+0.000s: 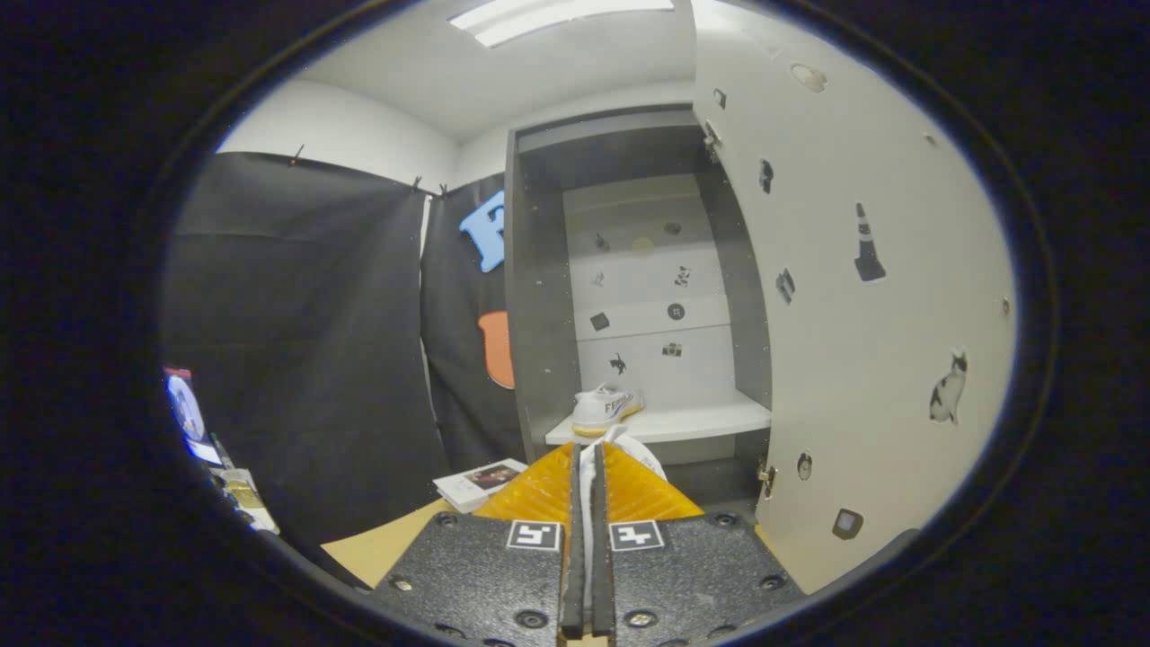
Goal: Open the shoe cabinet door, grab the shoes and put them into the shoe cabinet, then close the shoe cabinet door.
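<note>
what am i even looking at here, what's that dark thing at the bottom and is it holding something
This is filmed by a fisheye camera riding on a handheld gripper, a two-finger clamp that a person carries. The dark plates at the bottom are its body, and the two fingers point forward from them. The fingers are nearly closed on something white, likely part of a shoe, though little of it shows. Ahead stands a shoe cabinet with its door swung open to the right. One white shoe already sits on the shelf inside. A small booklet lies on the tan surface left of the fingers.
</note>
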Tool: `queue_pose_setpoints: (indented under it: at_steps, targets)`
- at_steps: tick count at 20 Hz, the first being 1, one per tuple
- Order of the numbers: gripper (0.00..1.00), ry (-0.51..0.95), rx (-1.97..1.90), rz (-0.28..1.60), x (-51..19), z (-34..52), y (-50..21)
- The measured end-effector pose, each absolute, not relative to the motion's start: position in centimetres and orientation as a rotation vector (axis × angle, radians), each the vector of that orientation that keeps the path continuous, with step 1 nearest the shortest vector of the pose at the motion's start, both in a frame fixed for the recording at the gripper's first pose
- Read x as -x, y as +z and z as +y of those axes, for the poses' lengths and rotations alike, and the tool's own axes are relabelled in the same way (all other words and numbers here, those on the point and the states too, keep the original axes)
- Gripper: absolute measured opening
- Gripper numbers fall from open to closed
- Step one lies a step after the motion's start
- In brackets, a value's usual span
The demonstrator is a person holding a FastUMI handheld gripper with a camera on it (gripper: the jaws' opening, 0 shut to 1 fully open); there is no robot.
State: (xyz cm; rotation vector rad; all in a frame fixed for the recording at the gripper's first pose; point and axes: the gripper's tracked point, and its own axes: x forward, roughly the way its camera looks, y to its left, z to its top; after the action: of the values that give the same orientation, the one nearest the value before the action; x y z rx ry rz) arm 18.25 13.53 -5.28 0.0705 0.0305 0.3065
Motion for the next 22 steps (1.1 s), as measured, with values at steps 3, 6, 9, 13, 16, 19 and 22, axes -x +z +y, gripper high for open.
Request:
queue_pose_setpoints:
  at_steps: [3, 6, 9, 13, 16, 19, 22]
  targets:
    - [0.06, 0.274, -0.054, 0.048, -21.0, 12.9, -4.9]
    - [0.06, 0.249, -0.054, 0.03, -23.0, 12.3, -3.2]
    - [0.06, 0.208, -0.026, -0.034, -26.0, 11.3, 0.7]
    - [0.03, 0.174, 0.021, -0.004, -30.6, 11.3, 2.8]
    - [0.03, 0.173, 0.064, -0.074, -30.5, 11.1, 4.6]
    - [0.03, 0.218, 0.068, -0.051, -29.6, 12.3, 3.3]
    - [0.03, 0.233, 0.096, -0.027, -29.5, 12.7, 1.3]
